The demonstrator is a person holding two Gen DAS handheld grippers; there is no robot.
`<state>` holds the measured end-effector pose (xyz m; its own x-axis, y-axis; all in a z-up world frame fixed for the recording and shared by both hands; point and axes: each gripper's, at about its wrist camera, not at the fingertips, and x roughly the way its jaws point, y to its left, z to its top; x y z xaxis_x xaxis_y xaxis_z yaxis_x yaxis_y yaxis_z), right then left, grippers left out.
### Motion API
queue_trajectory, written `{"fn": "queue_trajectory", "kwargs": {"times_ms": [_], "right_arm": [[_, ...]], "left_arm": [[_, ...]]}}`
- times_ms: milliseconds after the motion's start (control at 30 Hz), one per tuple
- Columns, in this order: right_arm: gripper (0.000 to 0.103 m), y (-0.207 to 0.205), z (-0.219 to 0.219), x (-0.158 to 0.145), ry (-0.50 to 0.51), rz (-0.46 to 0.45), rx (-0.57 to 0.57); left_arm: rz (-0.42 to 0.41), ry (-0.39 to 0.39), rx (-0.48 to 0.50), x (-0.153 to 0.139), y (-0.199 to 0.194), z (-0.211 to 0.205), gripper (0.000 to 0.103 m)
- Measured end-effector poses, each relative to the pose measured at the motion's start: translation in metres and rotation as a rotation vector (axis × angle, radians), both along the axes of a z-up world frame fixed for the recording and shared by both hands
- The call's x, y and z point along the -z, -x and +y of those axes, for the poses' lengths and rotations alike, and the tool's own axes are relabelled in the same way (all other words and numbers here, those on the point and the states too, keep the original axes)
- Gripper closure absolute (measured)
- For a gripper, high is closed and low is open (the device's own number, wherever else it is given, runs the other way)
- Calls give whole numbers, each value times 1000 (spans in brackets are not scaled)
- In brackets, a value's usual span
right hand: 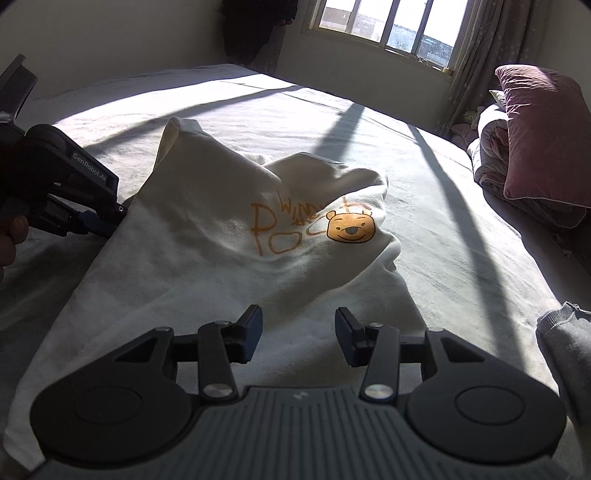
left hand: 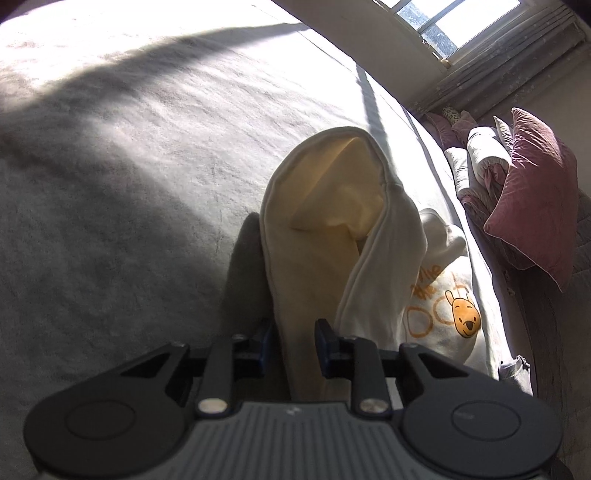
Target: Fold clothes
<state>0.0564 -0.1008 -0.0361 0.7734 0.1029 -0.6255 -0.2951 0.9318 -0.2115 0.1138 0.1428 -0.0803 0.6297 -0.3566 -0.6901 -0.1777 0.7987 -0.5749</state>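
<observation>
Your left wrist camera sits close behind the left gripper (left hand: 293,341), looking down along its fingers at the cream shirt (left hand: 321,236) held right up against the lens, with the bed (left hand: 129,155) beyond. Your right wrist camera looks forward and down over the right gripper (right hand: 298,334) from slightly farther back. Both views share the shirt's bear print (right hand: 351,229), the maroon pillow (right hand: 546,136) and the window (right hand: 388,22).

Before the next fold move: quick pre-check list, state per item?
1. Left gripper shut on the cream shirt edge: ok.
2. Right gripper open, fingers clear of cloth: ok.
3. Shirt flat on the bed: not ok, bunched around the bear print.
4. Sleeves located: cannot tell, hidden in folds.
5. Bed free beyond shirt: ok.
6. Grey garment apart from shirt: ok.
</observation>
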Motion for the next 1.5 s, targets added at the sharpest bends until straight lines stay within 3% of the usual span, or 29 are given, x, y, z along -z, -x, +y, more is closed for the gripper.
{"fn": "queue_trajectory", "kwargs": {"times_ms": [33,167,400,867,1100,1500], "right_arm": [[56,0,2,2,3,7,-2],[56,0,7,8,15,28,-8],[56,0,6,7,25,15,-15],[56,-10,-8,0,-11,10,19],[56,-22,-14,7,-7,31,39],[56,-33,-23,16,-6,56,56]], "left_arm": [[1,-10,3,1,0,-2,98],[-32,-92,-1,-3,4,-9,99],[-127,-468,-28,-33,5,-13,99],[-224,-1014,-278,-76,-64,26,100],[-242,-1113,-372,-94,-97,55,99],[-198,-1125,-475,-89,-123,78,99]]}}
